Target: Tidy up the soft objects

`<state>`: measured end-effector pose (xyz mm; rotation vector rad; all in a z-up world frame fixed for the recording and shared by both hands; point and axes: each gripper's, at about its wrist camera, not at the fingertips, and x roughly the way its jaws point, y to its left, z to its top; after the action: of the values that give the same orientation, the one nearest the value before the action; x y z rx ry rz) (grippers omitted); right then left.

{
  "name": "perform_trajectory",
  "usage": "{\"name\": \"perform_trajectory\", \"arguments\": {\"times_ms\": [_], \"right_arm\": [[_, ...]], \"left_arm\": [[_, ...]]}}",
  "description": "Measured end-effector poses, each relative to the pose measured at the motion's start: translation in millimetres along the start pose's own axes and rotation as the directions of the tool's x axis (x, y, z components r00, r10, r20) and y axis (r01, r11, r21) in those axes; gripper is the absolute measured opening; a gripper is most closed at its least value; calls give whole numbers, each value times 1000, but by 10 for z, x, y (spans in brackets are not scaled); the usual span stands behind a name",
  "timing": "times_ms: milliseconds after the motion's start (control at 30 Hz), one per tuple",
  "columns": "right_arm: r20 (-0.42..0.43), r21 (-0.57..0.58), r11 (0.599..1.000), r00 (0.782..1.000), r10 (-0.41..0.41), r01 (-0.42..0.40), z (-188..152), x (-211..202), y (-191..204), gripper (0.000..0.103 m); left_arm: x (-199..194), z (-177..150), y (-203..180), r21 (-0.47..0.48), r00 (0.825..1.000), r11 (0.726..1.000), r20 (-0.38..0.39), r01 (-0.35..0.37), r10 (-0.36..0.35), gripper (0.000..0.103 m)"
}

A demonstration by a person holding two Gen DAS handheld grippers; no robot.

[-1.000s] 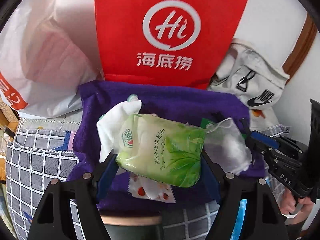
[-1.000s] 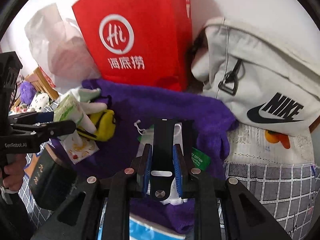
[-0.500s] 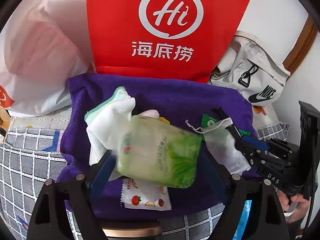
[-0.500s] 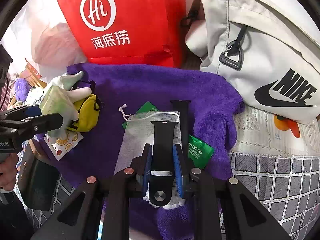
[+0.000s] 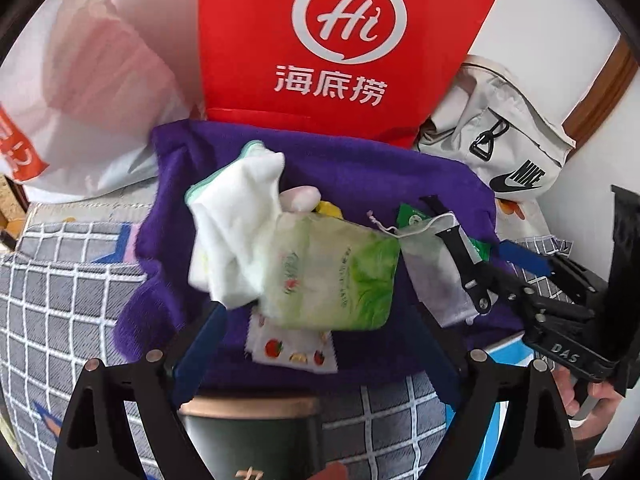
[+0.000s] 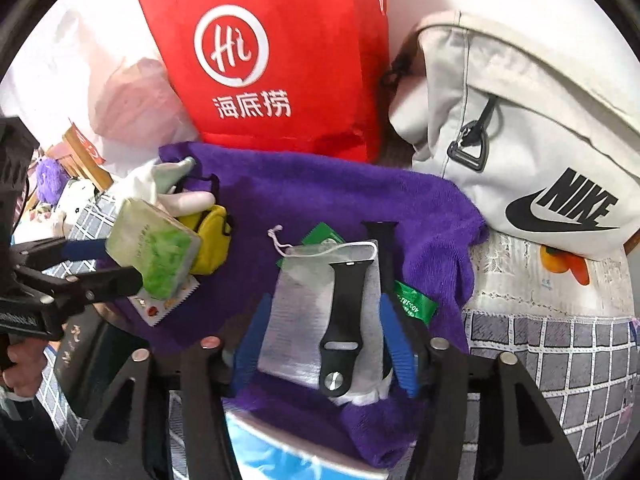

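Nearest to us, the right gripper (image 6: 326, 334) hangs with its jaws released; they have just been opening, and the black watch strap (image 6: 342, 316) lies loose between the blue pads, on top of a grey drawstring pouch (image 6: 304, 308). Both rest on the purple towel (image 6: 320, 196), with a green sachet (image 6: 414, 306) just beside the right pad.

Our left gripper (image 5: 316, 340) has also just been spreading its jaws and they stand wide. The green tissue pack (image 5: 332, 276) sits between them, blurred, with clear gaps to the pads on both sides in the left wrist view, so we call it let go. A white cloth (image 5: 236, 216) touches the pack's left side, and a fruit-printed packet (image 5: 292, 348) lies under it on the towel. A small yellow pouch (image 6: 210, 240) sits just behind the pack.

Farther back, a red paper bag (image 5: 340, 44) stands against the wall, a white plastic bag (image 5: 80, 92) to its left and a white Nike bag (image 6: 532, 152) to its right.
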<state>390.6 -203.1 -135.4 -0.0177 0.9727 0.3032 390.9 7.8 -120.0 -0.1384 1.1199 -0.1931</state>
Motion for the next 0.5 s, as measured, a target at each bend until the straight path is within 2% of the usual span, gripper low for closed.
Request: {"name": "perform_trajectory", "arguments": {"times_ms": [233, 500], "right_arm": [[72, 43, 998, 996, -44, 41, -102, -404, 81, 79], [104, 48, 998, 993, -50, 45, -384, -937, 320, 80]], "left_arm": [[-327, -132, -17, 4, 999, 1000, 36, -18, 17, 90], [-792, -410, -58, 1, 996, 1000, 89, -6, 6, 90]]}}
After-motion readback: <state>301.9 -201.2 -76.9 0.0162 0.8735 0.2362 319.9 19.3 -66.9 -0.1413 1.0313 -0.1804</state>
